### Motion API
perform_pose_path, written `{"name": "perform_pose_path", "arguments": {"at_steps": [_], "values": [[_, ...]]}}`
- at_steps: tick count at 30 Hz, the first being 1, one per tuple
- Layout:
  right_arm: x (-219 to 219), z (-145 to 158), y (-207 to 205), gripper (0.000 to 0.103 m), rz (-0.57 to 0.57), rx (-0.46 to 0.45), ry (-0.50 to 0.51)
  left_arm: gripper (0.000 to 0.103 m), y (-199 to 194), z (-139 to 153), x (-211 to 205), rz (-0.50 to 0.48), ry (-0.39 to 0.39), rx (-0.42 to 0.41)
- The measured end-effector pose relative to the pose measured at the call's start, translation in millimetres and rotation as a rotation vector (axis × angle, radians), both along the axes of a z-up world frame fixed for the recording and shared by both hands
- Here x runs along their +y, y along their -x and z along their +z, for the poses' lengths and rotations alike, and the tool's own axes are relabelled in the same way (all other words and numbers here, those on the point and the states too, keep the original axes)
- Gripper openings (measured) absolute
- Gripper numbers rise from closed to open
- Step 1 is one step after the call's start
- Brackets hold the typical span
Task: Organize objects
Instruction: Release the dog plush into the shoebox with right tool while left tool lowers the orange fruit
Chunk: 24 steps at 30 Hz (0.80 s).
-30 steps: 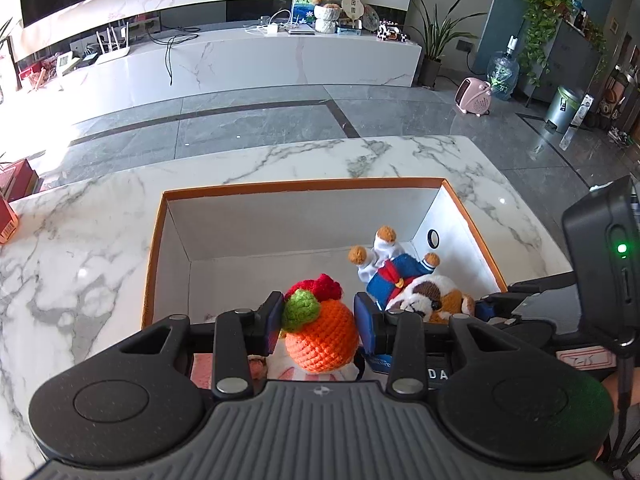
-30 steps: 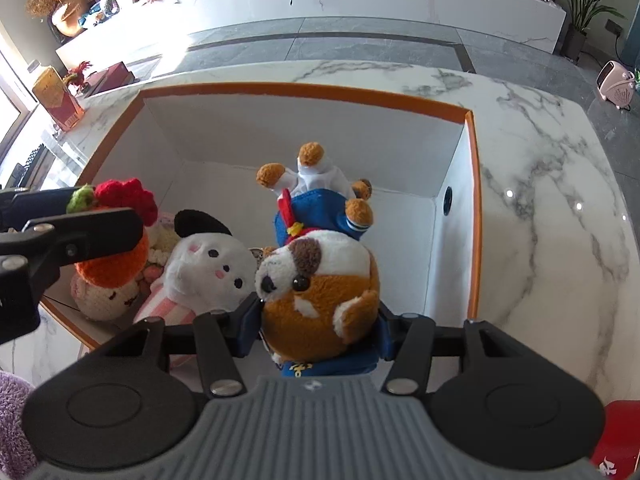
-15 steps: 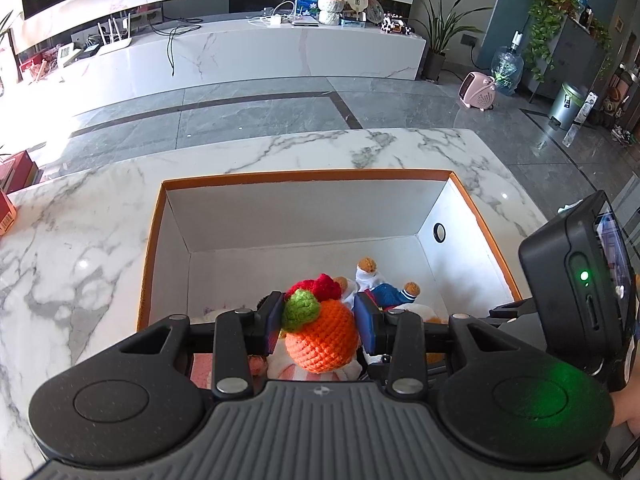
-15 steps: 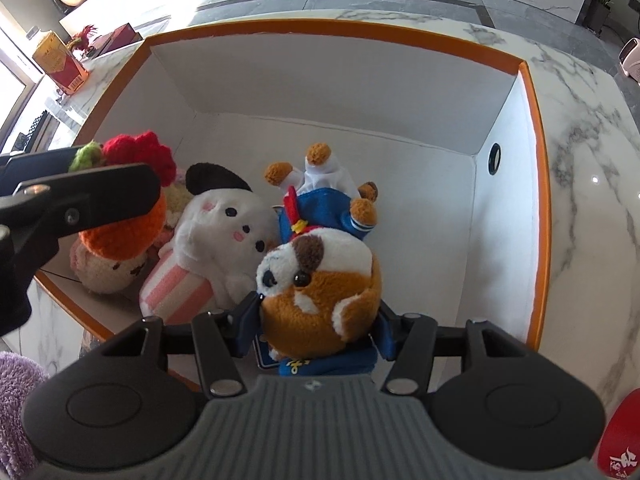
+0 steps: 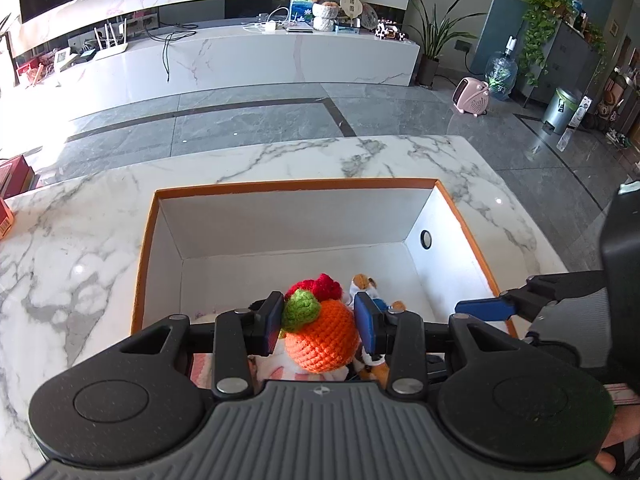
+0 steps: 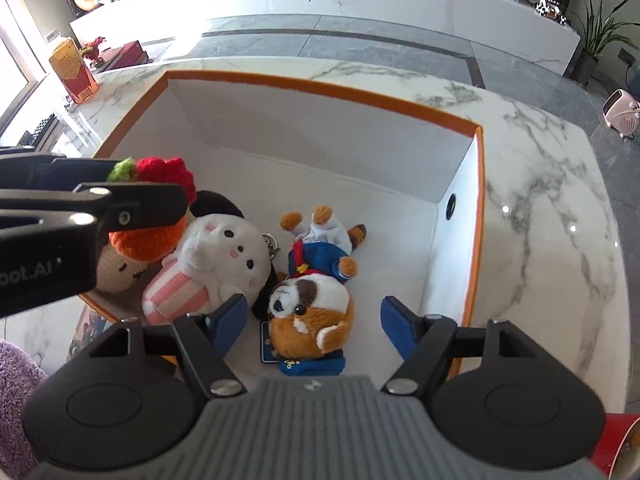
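Note:
My left gripper (image 5: 320, 328) is shut on a crochet doll with an orange hat (image 5: 324, 340), held over the near left part of the white box with an orange rim (image 5: 296, 185). From the right wrist view that doll (image 6: 144, 240) hangs behind the left gripper's finger (image 6: 132, 204). A brown-and-white dog plush in blue clothes (image 6: 312, 304) lies on the box floor. My right gripper (image 6: 314, 318) hangs above it, jaws opening, and the blue pads stand clear of the plush on both sides. Beside the dog rests a white plush with black ears (image 6: 224, 256).
The box stands on a marble table (image 5: 80, 240). An orange carton (image 6: 72, 70) and a dark red box (image 6: 124, 52) sit at the table's far left. Something purple and fuzzy (image 6: 16, 372) is at the near left, a red object (image 6: 612, 452) at the near right.
The right gripper's jaws have spread and let go of the dog plush, which now lies on the box floor. The left gripper keeps still with the crochet doll.

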State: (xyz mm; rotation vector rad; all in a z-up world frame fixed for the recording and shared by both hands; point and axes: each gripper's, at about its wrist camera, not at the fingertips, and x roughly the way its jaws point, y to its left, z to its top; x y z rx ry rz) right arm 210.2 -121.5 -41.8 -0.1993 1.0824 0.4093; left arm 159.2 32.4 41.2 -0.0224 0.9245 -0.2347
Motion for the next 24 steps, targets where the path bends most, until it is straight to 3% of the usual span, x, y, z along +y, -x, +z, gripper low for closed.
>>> {"name": "perform_pose_path", "arguments": {"at_steps": [6,11,20,24], "values": [[-29,25,11,0.074,-0.053,-0.134,0.015,0.044,-3,3,-13,-0.018,0.023,-0.006],[-65,36,15,0.068,-0.170,-0.232,0.028,0.044,-8,-2,-35,-0.053,0.040,0.009],[-103,20,13,0.050,-0.274,-0.190,-0.037,0.044,-15,-25,-74,-0.114,0.025,0.063],[-109,12,14,0.049,-0.295,-0.161,-0.078,0.044,-17,-37,-83,-0.129,0.018,0.094]]}}
